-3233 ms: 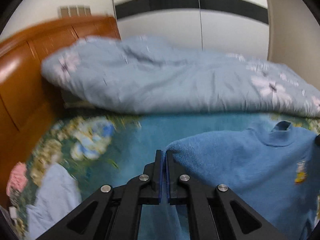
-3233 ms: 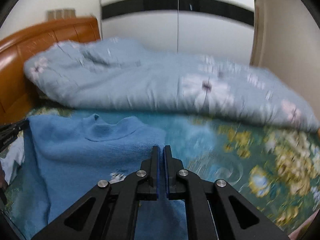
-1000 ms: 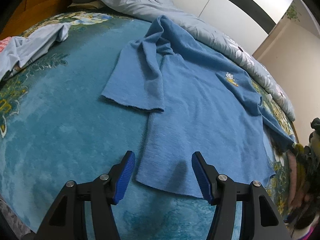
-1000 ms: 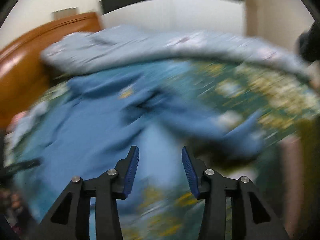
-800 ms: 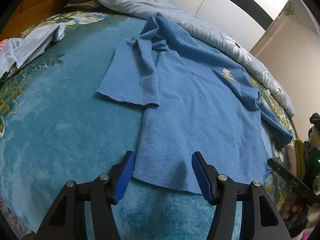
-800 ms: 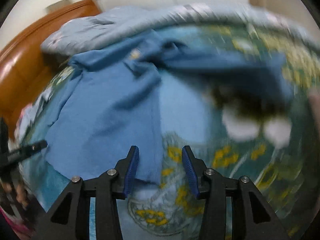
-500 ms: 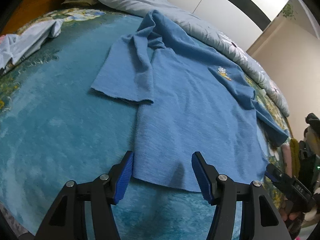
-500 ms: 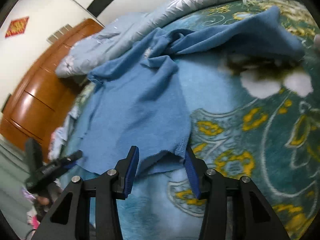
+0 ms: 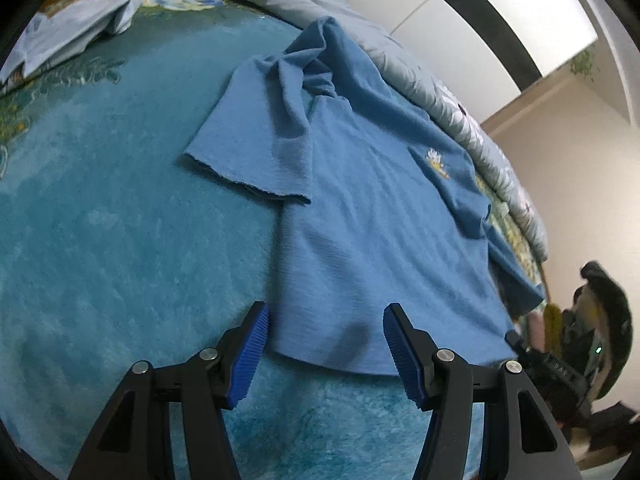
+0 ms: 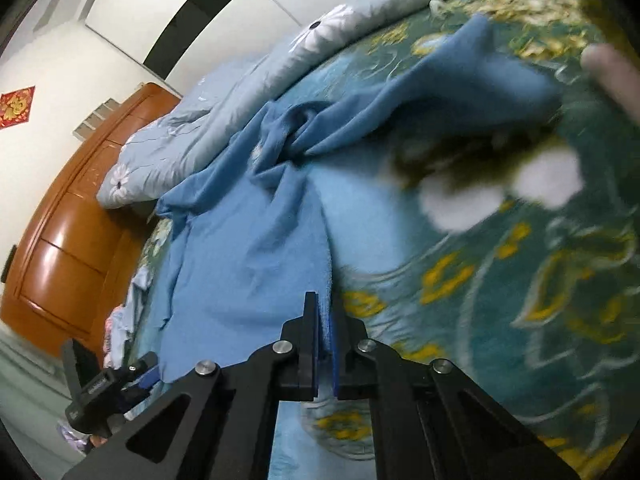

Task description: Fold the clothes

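Note:
A blue sweater (image 9: pixel 360 216) with a small yellow emblem lies spread front-up on the teal bed cover (image 9: pixel 100 260), its near sleeve folded over the chest. My left gripper (image 9: pixel 324 344) is open, straddling the sweater's hem at its left corner without gripping it. In the right wrist view the same sweater (image 10: pixel 248 248) runs away from me, and my right gripper (image 10: pixel 325 332) is shut on the hem's right corner. The left gripper (image 10: pixel 108 380) shows at the lower left of that view, and the right gripper's tip (image 9: pixel 516 338) shows at the hem's far corner in the left wrist view.
A grey-blue floral duvet (image 9: pixel 400 52) is bunched along the far side of the bed. A pale blue garment (image 9: pixel 72 36) lies at the far left by the wooden headboard (image 10: pixel 68 240). The patterned blanket (image 10: pixel 520 280) stretches right. A blurred fingertip (image 10: pixel 612 76) shows top right.
My right gripper has shut on the sweater's hem corner; half a second ago it was open over it. My left gripper stays open at the other hem corner, slightly nearer.

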Demonstrator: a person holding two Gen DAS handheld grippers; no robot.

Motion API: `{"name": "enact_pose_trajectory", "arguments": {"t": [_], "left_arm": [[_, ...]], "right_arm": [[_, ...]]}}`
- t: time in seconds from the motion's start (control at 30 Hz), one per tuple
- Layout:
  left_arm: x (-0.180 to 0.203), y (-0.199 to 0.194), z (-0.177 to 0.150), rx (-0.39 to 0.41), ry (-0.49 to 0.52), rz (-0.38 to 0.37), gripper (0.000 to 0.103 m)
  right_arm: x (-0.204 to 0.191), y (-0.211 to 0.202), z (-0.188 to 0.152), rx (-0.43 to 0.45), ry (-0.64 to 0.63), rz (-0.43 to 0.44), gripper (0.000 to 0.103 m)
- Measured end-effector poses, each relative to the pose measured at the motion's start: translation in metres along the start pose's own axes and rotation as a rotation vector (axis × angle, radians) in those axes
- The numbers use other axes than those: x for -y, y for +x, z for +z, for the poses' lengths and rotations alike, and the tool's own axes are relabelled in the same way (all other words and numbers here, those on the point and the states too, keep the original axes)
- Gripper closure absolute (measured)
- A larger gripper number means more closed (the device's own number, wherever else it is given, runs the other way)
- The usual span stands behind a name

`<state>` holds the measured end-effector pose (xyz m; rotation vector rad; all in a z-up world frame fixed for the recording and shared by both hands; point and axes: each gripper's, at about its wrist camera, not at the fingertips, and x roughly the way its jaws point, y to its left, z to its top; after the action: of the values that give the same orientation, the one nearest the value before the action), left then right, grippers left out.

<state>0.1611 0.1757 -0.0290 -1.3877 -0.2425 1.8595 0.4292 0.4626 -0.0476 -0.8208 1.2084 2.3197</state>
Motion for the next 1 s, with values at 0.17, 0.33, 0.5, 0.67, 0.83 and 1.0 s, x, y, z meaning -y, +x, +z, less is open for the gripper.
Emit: {"name": "enact_pose_trajectory", "arguments": {"t": [0.17,0.33,0.5,0.67,0.83,1.0], "left_arm": [[-0.006,0.001,0.003,0.004,-0.046,-0.049,0.042],[-0.009,0.005,0.004,0.000,-0.073,-0.052,0.077],[-0.005,-0.007,0.006,0.063,-0.066,0.011,0.097],[0.001,-0.063,0.020,0.164,-0.003,0.028,0.097],[-0.009,-0.073,0.007,0.147,0.041,0.137,0.097],[-0.023,-0.048,-0.007,0.071,0.022,0.194,0.097]], "right_arm": [[0.007,-0.002,-0.002,-0.001,0.024,0.000,0.099],[0.011,-0.006,-0.002,-0.004,0.041,0.012,0.099],[-0.001,-0.012,-0.004,-0.016,0.012,0.019,0.099],[-0.040,-0.026,-0.019,-0.042,-0.156,0.038,0.099],[-0.054,-0.027,-0.046,-0.098,-0.256,0.011,0.099],[-0.037,-0.015,-0.061,-0.154,-0.231,-0.040,0.099]]}}
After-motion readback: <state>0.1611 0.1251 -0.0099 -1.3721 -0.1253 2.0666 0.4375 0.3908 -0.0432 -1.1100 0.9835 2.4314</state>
